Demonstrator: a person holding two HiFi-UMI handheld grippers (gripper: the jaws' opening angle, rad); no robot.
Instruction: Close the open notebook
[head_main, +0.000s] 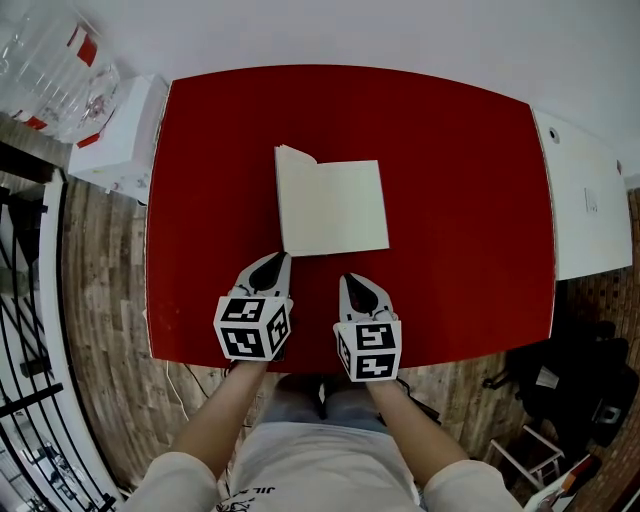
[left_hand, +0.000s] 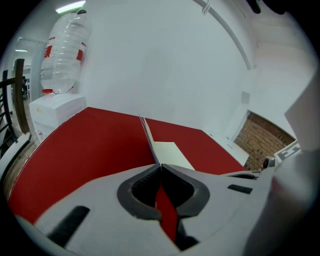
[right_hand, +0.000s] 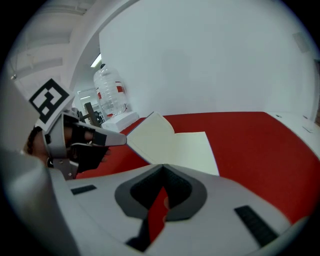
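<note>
A notebook (head_main: 335, 208) with cream pages lies open on the red table (head_main: 460, 200). Its left leaf (right_hand: 152, 132) stands tilted up off the table, and the right page (right_hand: 192, 147) lies flat. My left gripper (head_main: 282, 258) is shut on the near corner of that raised leaf; in the left gripper view the leaf's thin edge (left_hand: 148, 135) runs straight out from the closed jaw tips (left_hand: 160, 166). My right gripper (head_main: 352, 281) hovers just short of the notebook's near edge, jaws together (right_hand: 162, 167) with nothing between them. The left gripper (right_hand: 120, 139) shows at the left of the right gripper view.
A big clear water bottle (head_main: 50, 70) sits on a white box (head_main: 115, 140) beyond the table's left corner. A white table (head_main: 590, 200) adjoins the right side. A black chair (head_main: 580, 385) stands on the wooden floor, and a black railing (head_main: 20, 330) runs at the left.
</note>
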